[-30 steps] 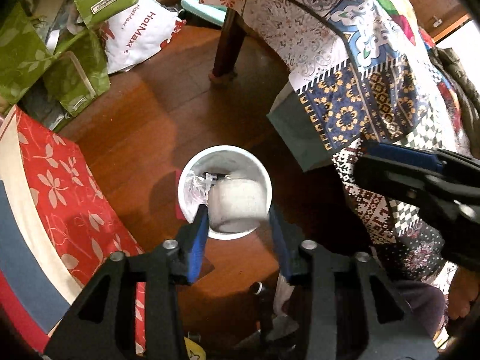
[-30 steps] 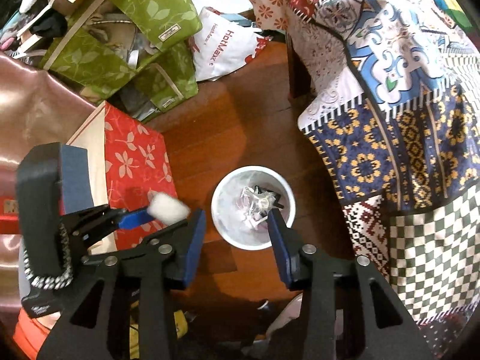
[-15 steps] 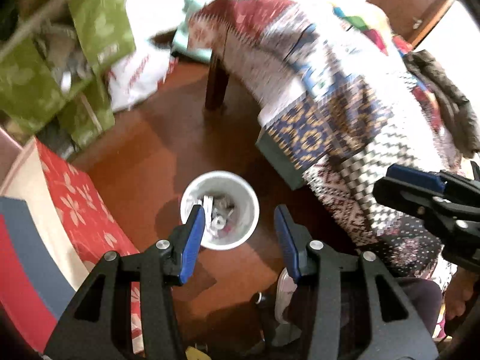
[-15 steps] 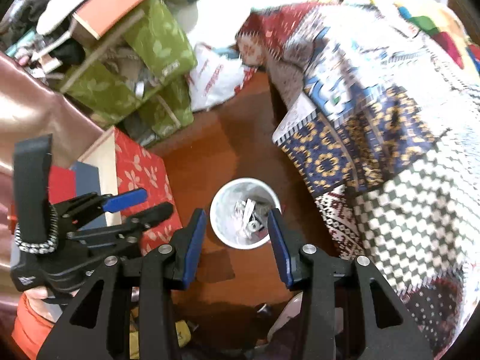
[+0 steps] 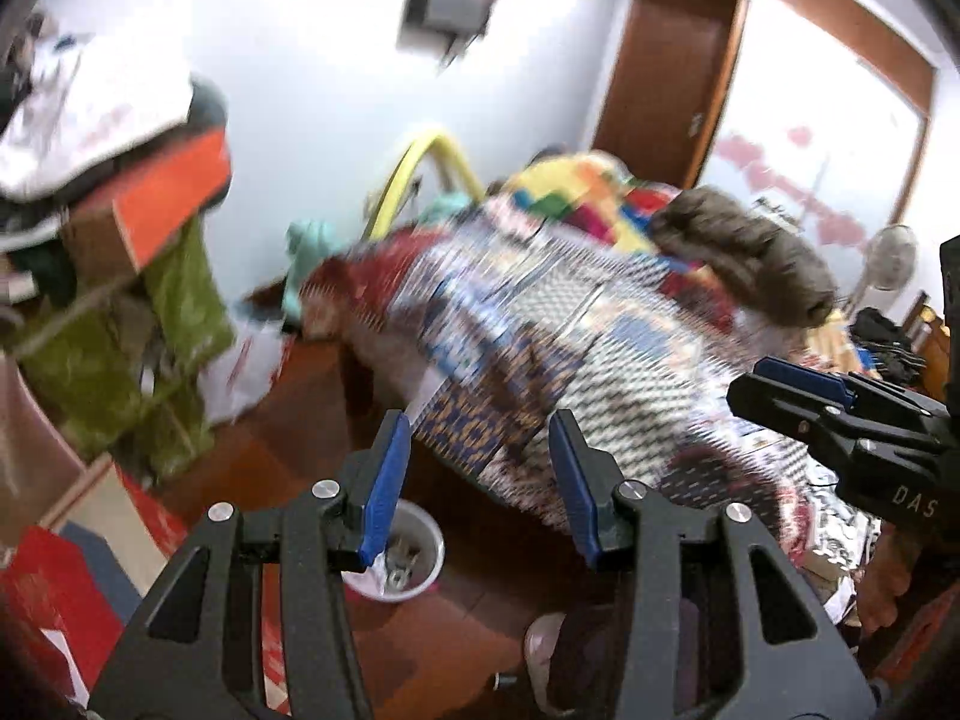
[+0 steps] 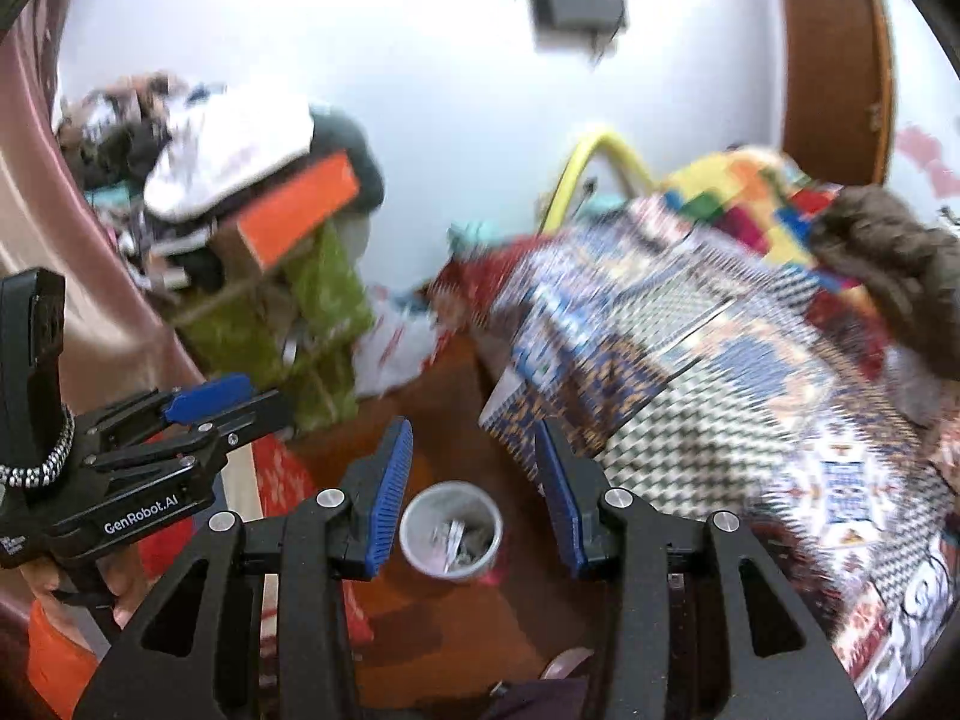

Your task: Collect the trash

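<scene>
Trash fills the white bin [image 6: 451,531] on bare floor beside the quilted bed's edge [image 6: 690,396]; both grippers' jaws gape empty.

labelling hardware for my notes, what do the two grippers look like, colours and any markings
Both are matte black plastic frames with triangular cut-outs, silver bolts and blue ribbed pads on the fingers. The left gripper reads "GenRobot.AI" in white on its side and has a black-and-white braided cord. The right gripper shows white letters "DAS".

One round white plastic trash cup [image 6: 451,531] on the near floor, one patchwork quilted bedspread [image 6: 750,372] right, one orange cardboard box [image 6: 297,213] far left, two green leaf-print bags [image 6: 327,294].
</scene>
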The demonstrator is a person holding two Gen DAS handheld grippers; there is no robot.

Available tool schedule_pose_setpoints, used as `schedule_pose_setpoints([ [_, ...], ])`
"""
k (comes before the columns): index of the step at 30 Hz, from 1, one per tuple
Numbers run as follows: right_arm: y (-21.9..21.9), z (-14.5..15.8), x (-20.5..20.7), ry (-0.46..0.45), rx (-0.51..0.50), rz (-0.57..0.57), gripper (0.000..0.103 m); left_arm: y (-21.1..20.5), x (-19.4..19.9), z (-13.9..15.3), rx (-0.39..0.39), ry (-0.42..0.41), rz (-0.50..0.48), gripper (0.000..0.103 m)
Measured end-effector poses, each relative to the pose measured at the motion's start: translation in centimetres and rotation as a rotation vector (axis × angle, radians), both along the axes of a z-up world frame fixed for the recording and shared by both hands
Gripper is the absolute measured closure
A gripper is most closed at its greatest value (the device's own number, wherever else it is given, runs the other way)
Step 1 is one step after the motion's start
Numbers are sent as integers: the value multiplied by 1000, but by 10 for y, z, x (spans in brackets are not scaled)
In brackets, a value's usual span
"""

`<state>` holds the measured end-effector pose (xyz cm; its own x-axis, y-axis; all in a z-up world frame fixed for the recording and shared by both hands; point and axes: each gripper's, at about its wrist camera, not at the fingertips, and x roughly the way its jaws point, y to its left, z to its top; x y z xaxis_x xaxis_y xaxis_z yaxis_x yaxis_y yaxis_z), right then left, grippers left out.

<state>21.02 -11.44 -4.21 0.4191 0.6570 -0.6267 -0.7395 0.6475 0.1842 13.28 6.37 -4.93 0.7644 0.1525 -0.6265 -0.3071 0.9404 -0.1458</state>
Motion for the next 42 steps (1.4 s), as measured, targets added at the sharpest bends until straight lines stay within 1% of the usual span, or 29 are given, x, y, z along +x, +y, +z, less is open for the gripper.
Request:
schedule_pose_setpoints([
  [3,-27,22,-24,-67,54,-84,64,-23,-18,22,32,-75,-19,56],
  [5,-40,31,-36,-91,92,-125,64,-37,-27,33,53,-108,-39,56],
  [7,-56,37,-52,-120,124,-178,64,-53,-38,44,94,-150,-59,56],
  [9,-69,42,-67,-156,138,-247,64,-67,-49,51,113,-188,-96,56],
  [13,-89,46,-88,-201,154,-354,64,-83,-69,61,106,-239,-162,56],
  [16,-100,50,-103,-232,155,-428,63,-96,-83,68,152,-274,-193,55],
  [17,-103,51,-107,-240,154,-449,61,-100,-85,69,164,-283,-205,53],
  [18,-108,53,-111,-245,156,-464,52,-104,-89,70,175,-291,-215,43],
  [19,-111,54,-115,-248,160,-482,40,-107,-93,71,179,-297,-220,31],
  [20,-114,54,-118,-252,170,-502,35,-110,-96,72,184,-306,-225,26],
  [21,-116,54,-121,-259,183,-519,29,-113,-100,72,191,-312,-230,19],
  [22,-119,55,-125,-267,189,-530,23,-115,-102,72,198,-316,-231,15],
  [23,-119,56,-128,-279,188,-545,20,-117,-105,71,207,-316,-229,14],
  [25,-121,56,-133,-292,179,-564,4,-119,-110,70,217,-315,-223,10],
  [27,-123,57,-138,-303,181,-591,0,-120,-114,69,217,-316,-226,9],
  [30,-124,57,-146,-321,177,-603,0,-120,-120,67,211,-313,-225,8],
  [35,-121,57,-156,-369,128,-643,0,-116,-127,63,204,-311,-216,6],
  [42,-111,56,-168,-410,86,-639,0,-110,-131,62,183,-314,-214,6],
])
